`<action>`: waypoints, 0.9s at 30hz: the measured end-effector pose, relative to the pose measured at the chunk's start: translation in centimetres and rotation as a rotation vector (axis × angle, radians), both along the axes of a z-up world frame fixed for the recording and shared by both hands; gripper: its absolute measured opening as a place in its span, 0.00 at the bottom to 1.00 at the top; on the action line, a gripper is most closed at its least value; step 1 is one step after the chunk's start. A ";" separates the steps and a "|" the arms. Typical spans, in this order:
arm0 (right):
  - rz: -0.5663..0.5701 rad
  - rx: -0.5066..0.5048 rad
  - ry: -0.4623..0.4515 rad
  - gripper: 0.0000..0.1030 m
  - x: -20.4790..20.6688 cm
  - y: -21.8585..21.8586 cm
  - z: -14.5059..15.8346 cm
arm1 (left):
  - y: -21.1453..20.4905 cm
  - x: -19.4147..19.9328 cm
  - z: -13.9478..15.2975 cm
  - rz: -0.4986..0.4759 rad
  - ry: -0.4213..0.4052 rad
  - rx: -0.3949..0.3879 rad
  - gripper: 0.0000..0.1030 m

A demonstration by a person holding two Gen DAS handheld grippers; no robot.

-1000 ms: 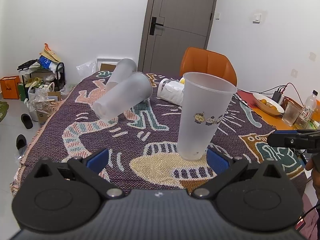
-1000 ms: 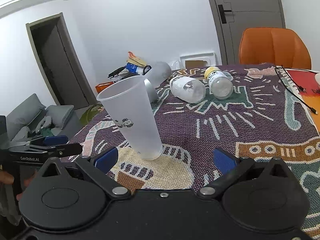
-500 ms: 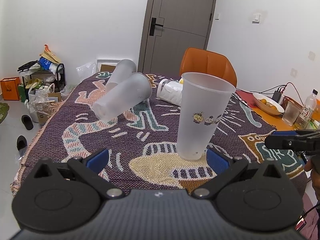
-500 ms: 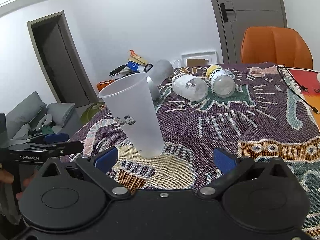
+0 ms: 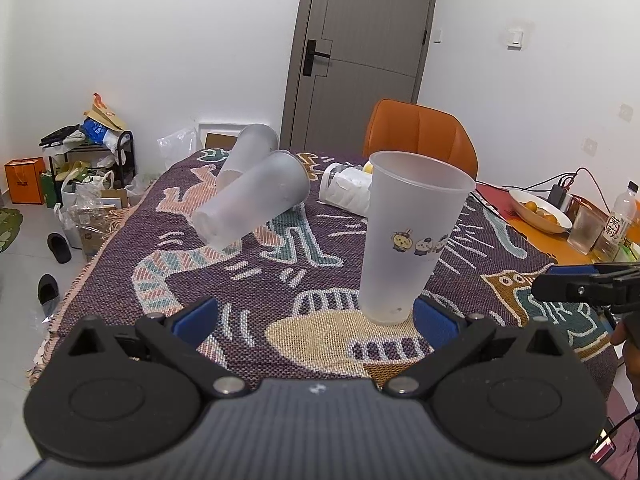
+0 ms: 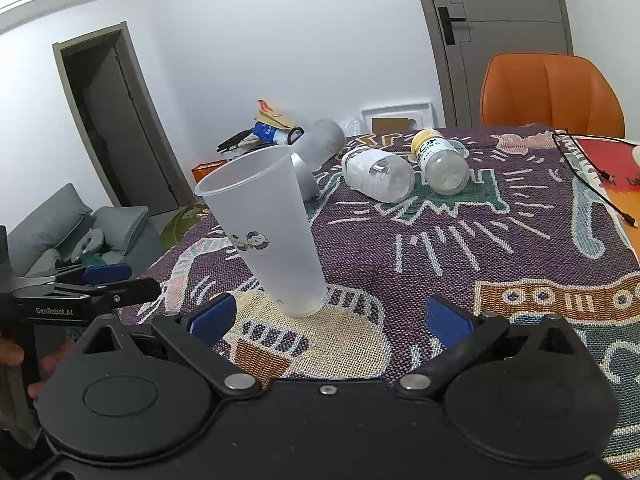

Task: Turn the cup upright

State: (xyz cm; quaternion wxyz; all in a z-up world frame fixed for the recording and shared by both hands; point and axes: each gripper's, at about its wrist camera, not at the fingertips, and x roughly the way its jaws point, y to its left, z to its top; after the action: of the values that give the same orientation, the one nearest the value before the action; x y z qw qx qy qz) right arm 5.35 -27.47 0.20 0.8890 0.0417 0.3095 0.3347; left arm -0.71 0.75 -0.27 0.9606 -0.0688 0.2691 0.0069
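Since the cup (image 5: 412, 236) stands mouth-up on the tabletop (image 5: 280, 280), the flip looks done. The left gripper (image 5: 316, 316) and right gripper (image 6: 326, 316) sit back from it, fingers apart and empty; two more cups (image 5: 256, 196) lie behind.

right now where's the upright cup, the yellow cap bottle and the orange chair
upright cup (image 5: 408, 236), left wrist view, on its printed side wall
yellow cap bottle (image 6: 442, 162), right wrist view, on its clear body
orange chair (image 6: 550, 90), right wrist view, on its backrest
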 end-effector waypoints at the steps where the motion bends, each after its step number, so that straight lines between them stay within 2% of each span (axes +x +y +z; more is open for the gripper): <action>1: 0.000 -0.001 0.000 1.00 0.0 0.0 0.0 | 0.0 0.0 0.0 0.000 -0.001 0.001 1.00; 27: -0.006 -0.002 0.011 1.00 0.1 -0.1 -0.4 | 0.2 -0.1 -0.1 0.003 0.005 -0.001 1.00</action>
State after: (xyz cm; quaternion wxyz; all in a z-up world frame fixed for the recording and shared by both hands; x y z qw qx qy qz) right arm 5.45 -27.59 -0.21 0.8884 0.0437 0.3146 0.3315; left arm -0.79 0.94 -0.38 0.9599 -0.0696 0.2713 0.0084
